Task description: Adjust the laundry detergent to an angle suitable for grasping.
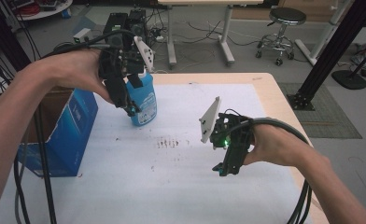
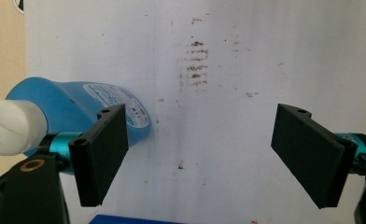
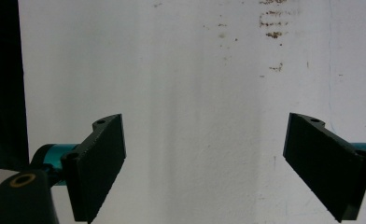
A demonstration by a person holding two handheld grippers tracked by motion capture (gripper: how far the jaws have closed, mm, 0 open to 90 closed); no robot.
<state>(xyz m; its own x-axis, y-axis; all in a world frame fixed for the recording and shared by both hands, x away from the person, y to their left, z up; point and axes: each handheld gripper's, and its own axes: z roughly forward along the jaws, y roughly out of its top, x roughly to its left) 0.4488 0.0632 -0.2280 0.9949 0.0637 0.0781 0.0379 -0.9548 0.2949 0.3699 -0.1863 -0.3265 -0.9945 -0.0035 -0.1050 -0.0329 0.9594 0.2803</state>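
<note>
White mat: blue bottle (image 1: 143, 100) upright, capped; L (image 1: 130, 110) & R (image 1: 222, 170) fingers wide open, empty

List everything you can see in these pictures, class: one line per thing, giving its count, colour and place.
Bottle: one, blue with a white cap, upright at the table's far left.
Box: one, blue, open, at the table's left edge.
Sheet: one, white with brown smudges, covering the table.
Table: one, light wood.
Stool: one, black seat, on the floor behind.
Left gripper: one, black, jaws open beside the bottle.
Right gripper: one, black, jaws open above the sheet.
</note>
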